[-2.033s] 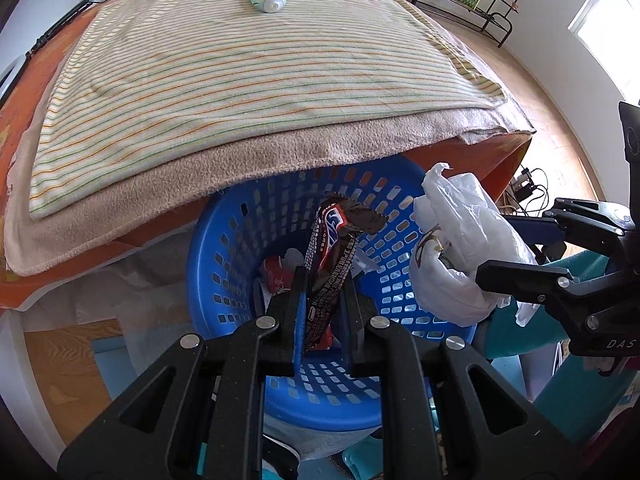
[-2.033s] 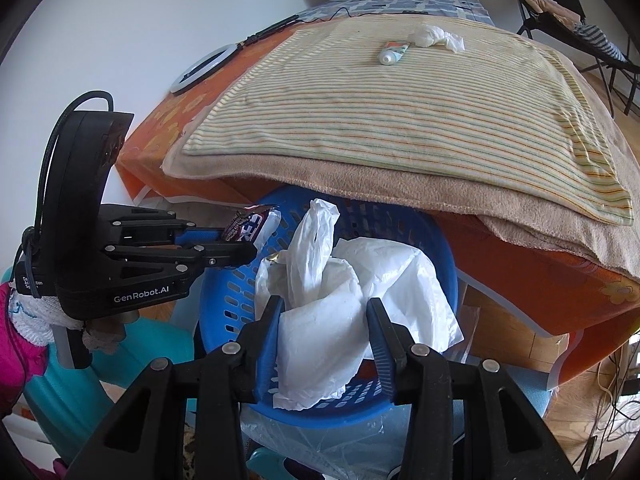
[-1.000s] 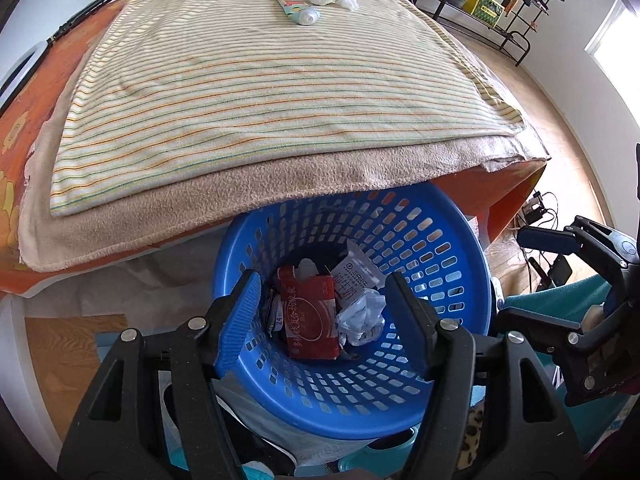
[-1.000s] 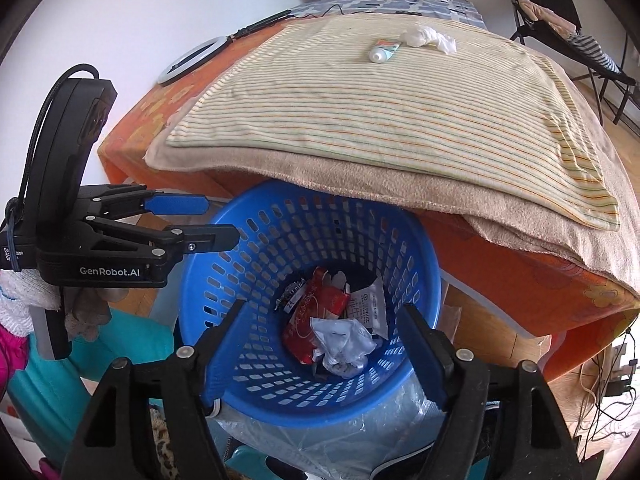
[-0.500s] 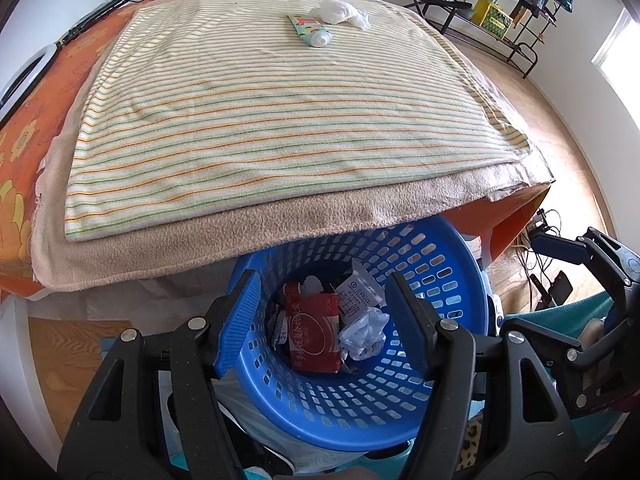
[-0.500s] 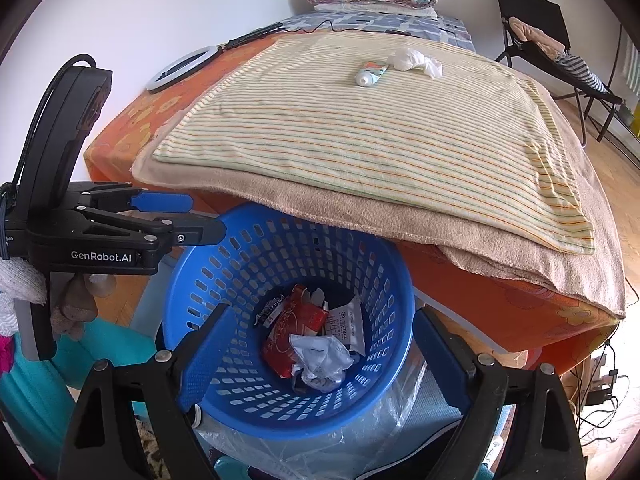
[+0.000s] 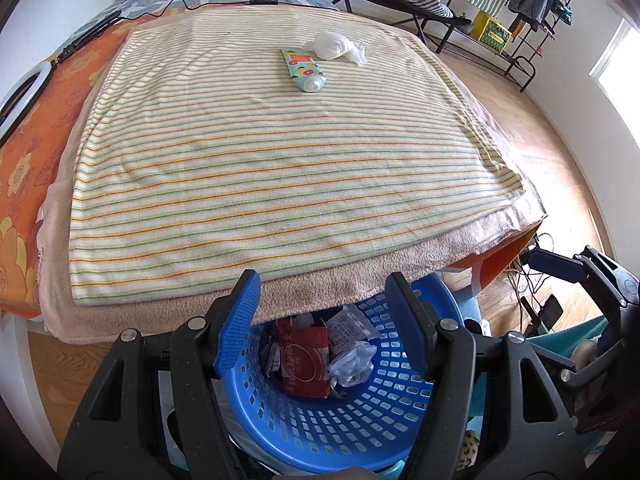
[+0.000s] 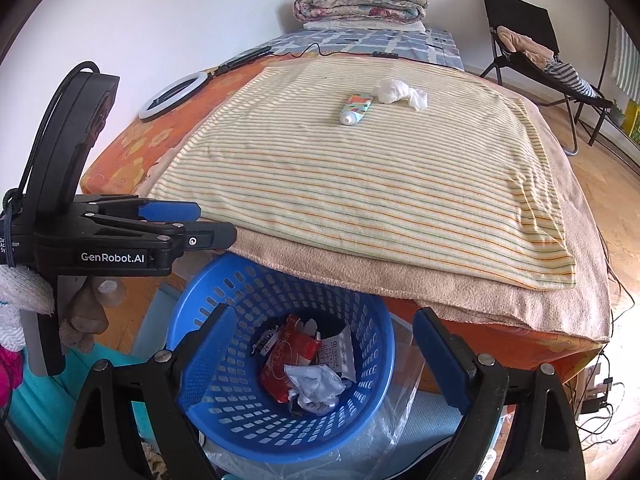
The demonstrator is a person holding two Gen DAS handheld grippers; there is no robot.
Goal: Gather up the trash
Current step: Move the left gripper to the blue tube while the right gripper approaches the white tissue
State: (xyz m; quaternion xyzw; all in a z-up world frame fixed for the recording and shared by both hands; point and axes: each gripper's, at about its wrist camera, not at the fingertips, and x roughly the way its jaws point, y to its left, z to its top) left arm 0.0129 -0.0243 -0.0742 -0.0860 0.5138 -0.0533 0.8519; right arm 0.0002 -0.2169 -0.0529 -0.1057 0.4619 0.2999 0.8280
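Note:
A blue perforated basket [image 7: 372, 436] [image 8: 224, 304] stands on the floor at the bed's near edge and holds a red packet [image 8: 286, 356], white wrappers and a crumpled bag. On the striped towel [image 7: 280, 160] far away lie a tube [image 7: 305, 71] [image 8: 355, 109] and a white crumpled tissue [image 7: 334, 47] [image 8: 398, 92], side by side. My left gripper [image 7: 324, 316] is open and empty above the basket's near side. My right gripper [image 8: 324, 344] is open and empty over the basket. The left gripper also shows in the right wrist view [image 8: 188, 224].
The bed has a beige blanket [image 8: 440, 284] under the towel and an orange floral sheet [image 7: 24, 152]. A ring light [image 8: 174, 96] and cable lie at its far left. Folded quilts [image 8: 360, 0] sit at the head. A black chair [image 8: 528, 44] and a clothes rack [image 7: 516, 4] stand on the right.
Both grippers opened and dropped the candy wrapper and the white plastic bag into the basket. Since then both have risen and tilted up, so more of the bed shows.

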